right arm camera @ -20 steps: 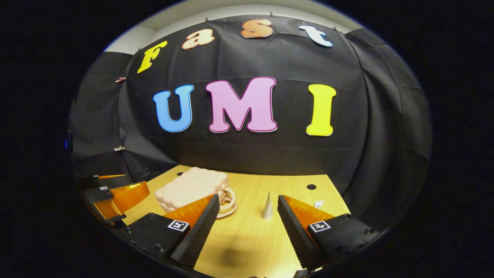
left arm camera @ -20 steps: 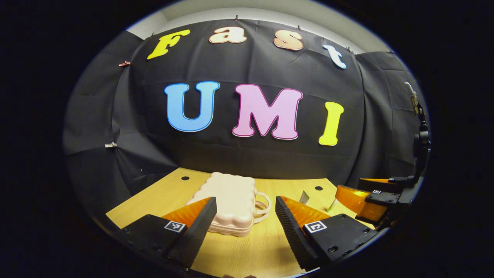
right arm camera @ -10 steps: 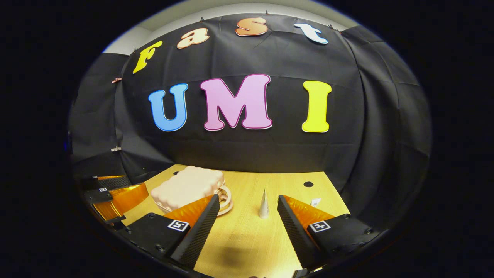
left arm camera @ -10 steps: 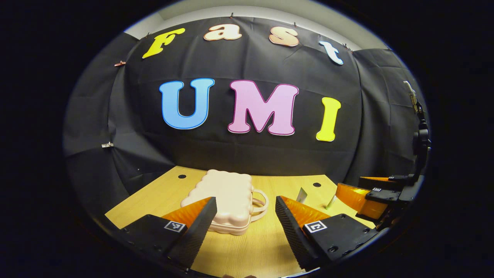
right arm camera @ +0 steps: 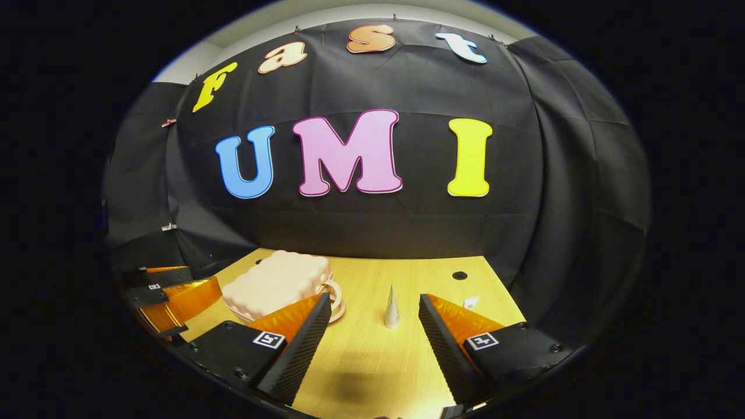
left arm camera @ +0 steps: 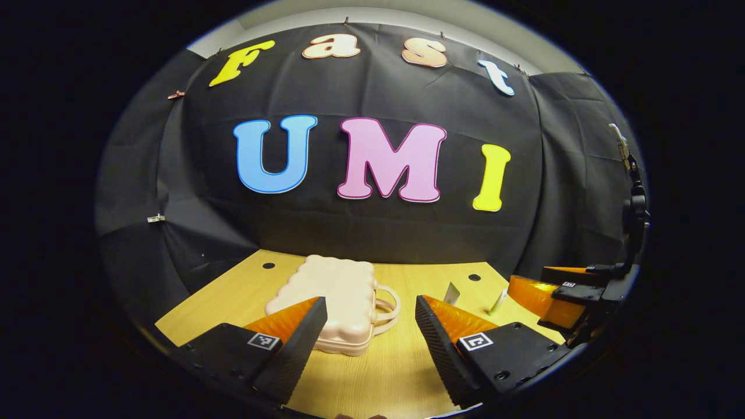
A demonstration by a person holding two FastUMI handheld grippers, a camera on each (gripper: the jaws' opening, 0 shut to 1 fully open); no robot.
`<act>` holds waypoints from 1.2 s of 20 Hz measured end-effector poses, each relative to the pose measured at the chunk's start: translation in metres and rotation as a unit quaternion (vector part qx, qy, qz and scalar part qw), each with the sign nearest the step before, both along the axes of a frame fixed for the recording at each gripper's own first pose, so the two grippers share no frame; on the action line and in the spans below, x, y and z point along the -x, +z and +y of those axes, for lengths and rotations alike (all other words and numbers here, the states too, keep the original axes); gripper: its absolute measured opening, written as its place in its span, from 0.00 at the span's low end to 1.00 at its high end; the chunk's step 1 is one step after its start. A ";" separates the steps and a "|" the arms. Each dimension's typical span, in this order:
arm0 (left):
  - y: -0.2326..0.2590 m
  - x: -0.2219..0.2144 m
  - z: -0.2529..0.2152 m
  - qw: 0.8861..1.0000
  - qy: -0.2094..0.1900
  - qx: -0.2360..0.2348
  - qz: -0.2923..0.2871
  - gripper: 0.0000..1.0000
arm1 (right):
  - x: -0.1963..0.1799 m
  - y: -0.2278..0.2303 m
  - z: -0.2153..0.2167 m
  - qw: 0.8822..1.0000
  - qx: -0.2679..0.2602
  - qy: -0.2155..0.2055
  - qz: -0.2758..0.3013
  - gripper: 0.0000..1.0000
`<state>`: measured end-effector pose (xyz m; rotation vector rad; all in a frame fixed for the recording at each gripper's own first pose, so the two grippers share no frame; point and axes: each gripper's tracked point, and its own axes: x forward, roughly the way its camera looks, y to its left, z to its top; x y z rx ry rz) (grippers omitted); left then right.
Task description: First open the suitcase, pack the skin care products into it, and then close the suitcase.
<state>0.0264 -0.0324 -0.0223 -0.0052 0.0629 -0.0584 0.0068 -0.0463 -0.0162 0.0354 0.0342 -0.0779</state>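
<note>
A small pale pink suitcase (left arm camera: 334,299) with scalloped edges lies flat and closed on the wooden table (left arm camera: 384,372), its handle (left arm camera: 387,305) toward the right. My left gripper (left arm camera: 369,326) is open just in front of it, holding nothing. In the right gripper view the suitcase (right arm camera: 276,282) lies at the left, and a white skin care tube (right arm camera: 391,307) stands upright ahead. My right gripper (right arm camera: 372,329) is open and holds nothing. A second white tube (right arm camera: 470,302) lies beyond its right finger. In the left gripper view both tubes (left arm camera: 451,293) (left arm camera: 499,301) show at the right.
The table ends at the black cloth wall behind. Small dark holes (left arm camera: 268,265) (right arm camera: 460,275) mark the tabletop near the back. The other gripper (left arm camera: 559,294) hovers at the right edge of the left gripper view, and at the left edge (right arm camera: 174,294) of the right gripper view.
Both views have shifted slightly: the suitcase and tubes have slid a little to the left and up in each. Both grippers stay open and nothing was grasped.
</note>
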 end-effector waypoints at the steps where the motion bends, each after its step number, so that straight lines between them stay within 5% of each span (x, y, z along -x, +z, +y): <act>1: 0.002 -0.001 0.000 1.000 -0.001 -0.001 -0.002 0.96 | -0.002 0.000 -0.001 1.000 0.002 -0.001 -0.001 0.96; 10: 0.008 -0.066 -0.044 0.998 -0.066 0.004 0.002 0.96 | 0.001 0.019 -0.045 0.999 0.010 -0.030 -0.029 0.96; 24: -0.139 -0.258 -0.103 0.983 -0.060 -0.046 0.167 0.92 | -0.005 -0.048 -0.104 0.999 -0.019 -0.018 0.030 0.96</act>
